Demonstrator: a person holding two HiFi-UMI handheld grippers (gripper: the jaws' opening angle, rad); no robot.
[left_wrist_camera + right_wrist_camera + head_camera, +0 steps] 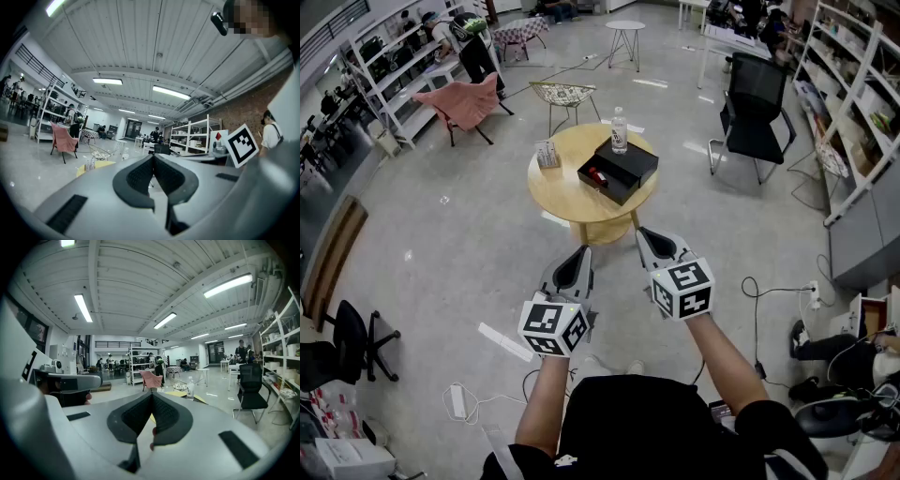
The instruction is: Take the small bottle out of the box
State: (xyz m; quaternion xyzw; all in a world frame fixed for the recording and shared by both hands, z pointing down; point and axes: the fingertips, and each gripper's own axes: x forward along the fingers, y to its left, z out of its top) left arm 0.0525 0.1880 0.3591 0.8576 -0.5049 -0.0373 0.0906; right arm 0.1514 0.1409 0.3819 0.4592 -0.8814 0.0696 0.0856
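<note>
At the round table (558,192), well ahead of the person, the black box (628,161) sits with its tray drawn open. In that tray lies a red-and-white object, judged to be the small bottle (598,175); it is too small in view to confirm. A taller clear bottle (619,129) stands upright at the box's rear, either on its lid or just behind it; which of the two cannot be told.

Left gripper (583,251): jaws clenched tip to tip, nothing between them. Right gripper (643,232): jaws likewise pressed together, empty. Both are well apart from the table.

Risks noted:
1. Jaws arriving closed would push the small bottle about the tray rather than take it.
2. A reach over the box could topple the clear bottle.
3. The box looks light; unsteadied, it may slide or lift with the pull.
4. With two bottles present, the wrong one may be taken.
5. Cable (769,291) on the floor to the right is a trip hazard on approach.
</note>
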